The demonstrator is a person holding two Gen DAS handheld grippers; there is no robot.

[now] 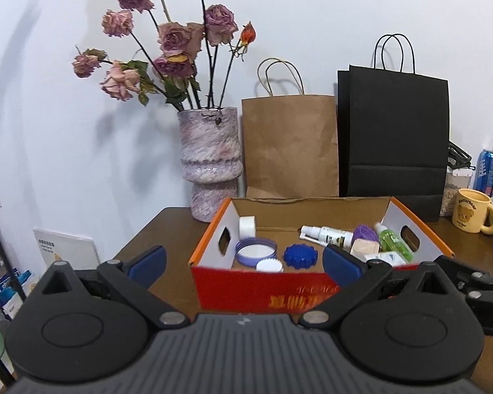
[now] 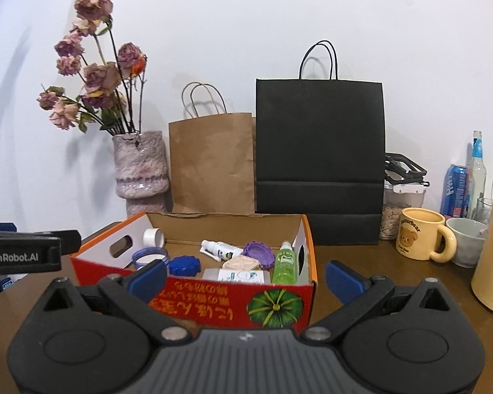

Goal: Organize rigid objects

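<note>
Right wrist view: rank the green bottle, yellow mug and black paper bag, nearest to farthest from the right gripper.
1. Green bottle, in the box's right end, just ahead of the right gripper.
2. Yellow mug, farther back, right.
3. Black paper bag, against the wall.

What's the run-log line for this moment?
left gripper: open, empty | right gripper: open, empty | cardboard box: small items inside | phase: pre-grasp

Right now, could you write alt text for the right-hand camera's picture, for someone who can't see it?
An open right gripper with blue fingertips faces a red cardboard box of small items, among them a green bottle and a blue lid. Behind stand a vase of dried roses, a brown paper bag and a black bag; a yellow mug sits to the right.
</note>
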